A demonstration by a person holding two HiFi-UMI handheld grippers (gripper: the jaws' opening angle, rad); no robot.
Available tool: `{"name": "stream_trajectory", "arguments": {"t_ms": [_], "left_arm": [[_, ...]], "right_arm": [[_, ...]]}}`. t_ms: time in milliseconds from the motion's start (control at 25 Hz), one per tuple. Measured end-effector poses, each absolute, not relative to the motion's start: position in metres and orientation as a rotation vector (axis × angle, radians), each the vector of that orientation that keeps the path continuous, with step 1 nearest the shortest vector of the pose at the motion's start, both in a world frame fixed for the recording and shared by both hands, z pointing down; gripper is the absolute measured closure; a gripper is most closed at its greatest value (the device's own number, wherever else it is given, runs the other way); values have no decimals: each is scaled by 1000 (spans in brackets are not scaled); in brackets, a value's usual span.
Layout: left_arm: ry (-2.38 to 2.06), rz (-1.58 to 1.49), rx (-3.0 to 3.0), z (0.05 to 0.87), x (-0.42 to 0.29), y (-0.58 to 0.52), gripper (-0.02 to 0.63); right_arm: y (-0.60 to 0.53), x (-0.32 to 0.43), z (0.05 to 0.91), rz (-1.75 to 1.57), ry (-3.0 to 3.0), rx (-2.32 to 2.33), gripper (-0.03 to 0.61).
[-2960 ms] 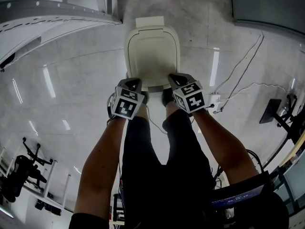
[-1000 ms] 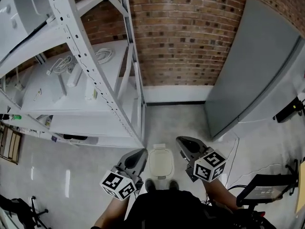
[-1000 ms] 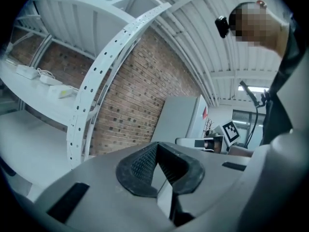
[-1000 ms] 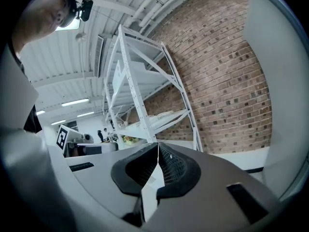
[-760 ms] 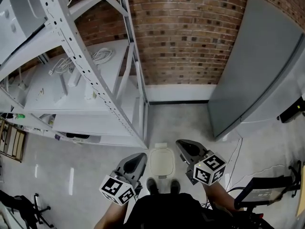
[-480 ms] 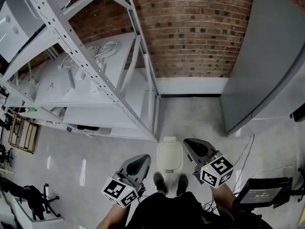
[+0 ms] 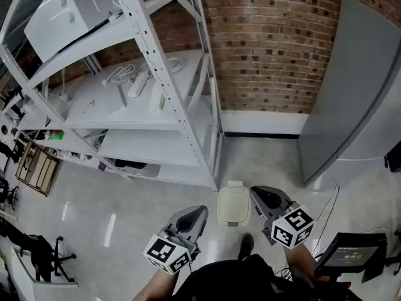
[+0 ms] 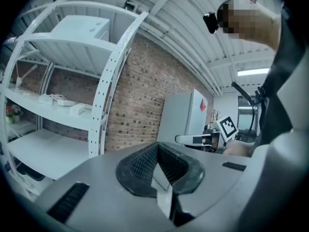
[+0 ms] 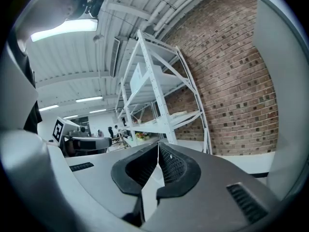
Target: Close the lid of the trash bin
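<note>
While the trash bin (image 7: pixel 234 205) stands on the pale floor (image 7: pixel 119 224) right in front of my feet, its cream lid (image 7: pixel 234 209) lies flat down on it, so from above the bin looks closed. It stands close to the front corner post of the white shelf rack (image 7: pixel 182 105), a little away from the brick wall (image 7: pixel 269 49), and one dark shoe (image 7: pixel 246 246) of mine shows just on the near side of it. My left gripper (image 7: pixel 195 213) hangs to the left of the bin and nearer to me, and my right gripper (image 7: pixel 262 195) hangs just at its right side; neither of them touches the bin or the lid. In the left gripper view the two jaws meet at their tips and nothing is between them. The right gripper view shows the same: jaws together and holding nothing. Both of these views look out level at the rack and the bricks, not down at the bin. The marker cube (image 7: pixel 167 254) of the left gripper and the other marker cube (image 7: pixel 292 226) sit toward my arms. Farther out, white cables (image 7: pixel 119 75) lie on a middle shelf of the rack and a white box (image 7: pixel 69 17) is on the top shelf. At the right a tall grey cabinet (image 7: pixel 357 93) stands against the wall, and a dark screen (image 7: pixel 351 253) is near the lower right corner of the floor.
</note>
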State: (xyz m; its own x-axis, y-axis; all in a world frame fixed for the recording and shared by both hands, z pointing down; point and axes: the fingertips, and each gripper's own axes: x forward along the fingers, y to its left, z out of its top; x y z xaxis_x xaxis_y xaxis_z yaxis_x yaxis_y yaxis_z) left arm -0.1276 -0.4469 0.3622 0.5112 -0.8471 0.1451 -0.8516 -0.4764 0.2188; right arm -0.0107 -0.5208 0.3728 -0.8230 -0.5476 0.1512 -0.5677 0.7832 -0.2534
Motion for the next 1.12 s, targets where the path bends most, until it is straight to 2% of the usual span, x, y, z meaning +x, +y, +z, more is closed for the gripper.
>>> {"name": "stream_trajectory", "arguments": {"t_ms": [280,520,800,1120], "left_arm": [[-1455,-91,2441,367,-203,-343,615],[-1444,-136,2471,363,-247,-274,615],[-1424,-167,2531,341,-236,-213,615],[-1445,-91,2552,326,-170,-145,615]], "right_arm": [[-407,-72,372,423,-2864,866,571],[-326,-94,368,437,-2837,947,571],[-270,-79,337,289,-2849,1038,569],[-205,5,319,305,-2913,1128,569]]}}
